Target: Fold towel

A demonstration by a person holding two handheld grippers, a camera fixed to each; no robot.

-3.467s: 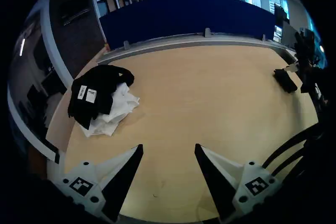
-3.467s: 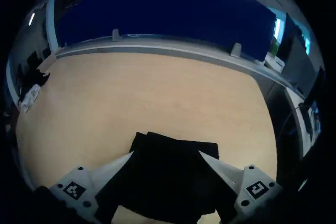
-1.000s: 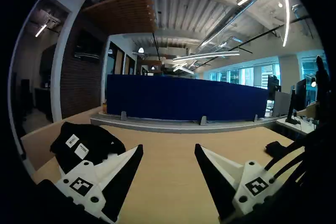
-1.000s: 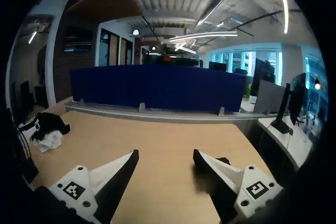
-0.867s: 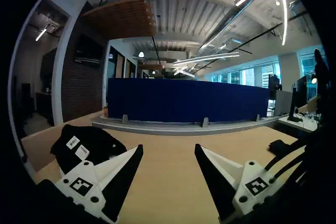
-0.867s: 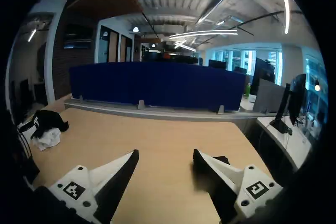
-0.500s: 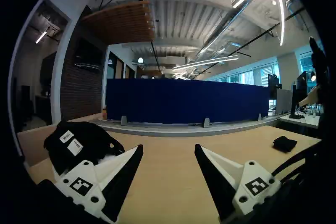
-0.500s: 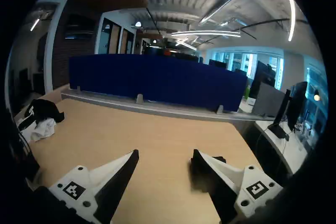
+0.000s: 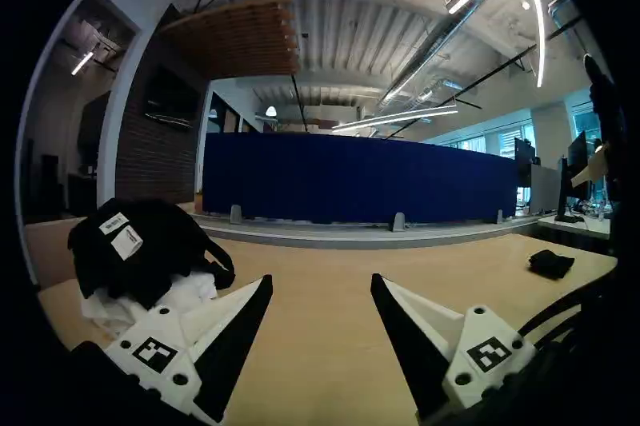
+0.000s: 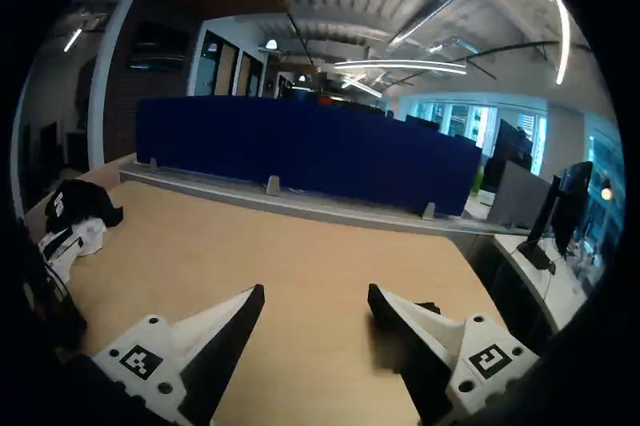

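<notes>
The left hand-held gripper (image 9: 321,277) and right hand-held gripper (image 10: 315,288) gape empty, and the towel pile (image 9: 152,250) now looms nearer.

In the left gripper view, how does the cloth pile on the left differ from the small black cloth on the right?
The cloth pile is loose and crumpled; the small black cloth is a compact, flat bundle. The cloth pile mixes black and white pieces and shows white tags; the small black cloth is all black. Both lie on the wooden table.
</notes>
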